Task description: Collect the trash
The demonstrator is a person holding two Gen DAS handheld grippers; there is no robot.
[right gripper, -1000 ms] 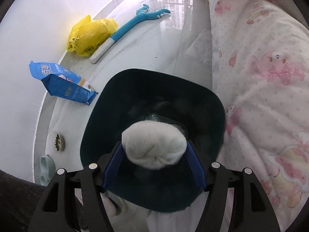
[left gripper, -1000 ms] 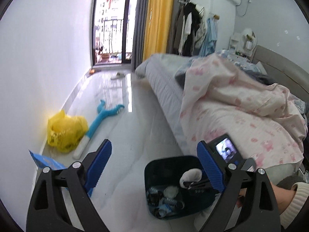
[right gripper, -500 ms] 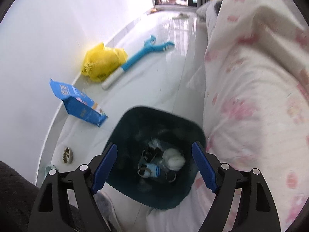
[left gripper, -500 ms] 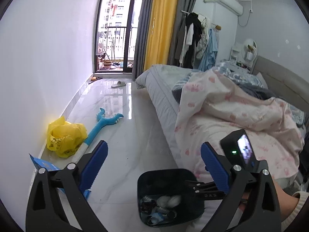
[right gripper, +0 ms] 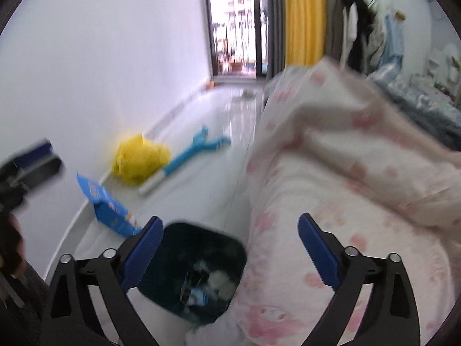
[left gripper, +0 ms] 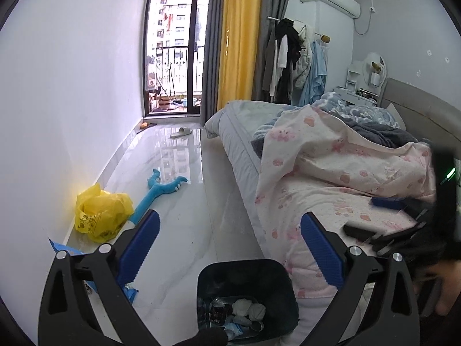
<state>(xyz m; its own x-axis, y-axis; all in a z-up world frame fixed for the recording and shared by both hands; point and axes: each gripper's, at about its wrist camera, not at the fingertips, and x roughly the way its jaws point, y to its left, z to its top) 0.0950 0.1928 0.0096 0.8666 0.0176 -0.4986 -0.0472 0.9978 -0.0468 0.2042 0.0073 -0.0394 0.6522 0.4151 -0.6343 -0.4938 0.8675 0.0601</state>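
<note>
**Wad in the bin, both grippers empty**

Dark teal plastic waste bin (left gripper: 247,300) stands on the glossy white tile floor (left gripper: 184,201), tight against the foot-side edge of the bed. Inside it: white crumpled wads (left gripper: 249,308), a dark wrapper and bits of blue and clear packaging — all lying at the bottom. In the right wrist view the bin (right gripper: 191,271) is blurred but the pale wad (right gripper: 219,278) shows among the litter.

Right gripper (right gripper: 229,255), blue ribbed pads, hangs above the bin and bed edge; its jaws have just been opening and now stand spread wide, nothing between them. Left gripper (left gripper: 229,255) is also spread fully, nothing gripped, the bin below and between its fingers.

Uncollected on the floor along the white wall: a blue printed paper pouch (right gripper: 108,207), lying open-ended just left of the bin; a crumpled yellow plastic bag (left gripper: 99,216) against the baseboard; a blue-and-white long-handled claw-shaped toy (left gripper: 161,191) beside the bag, touching or nearly so — cannot tell.

The bed carries a white quilt with pink prints (left gripper: 340,178). Farther off: a pale slipper (left gripper: 180,132) near the balcony door, a yellow curtain (left gripper: 237,37), and a rack of hanging clothes (left gripper: 291,60).
</note>
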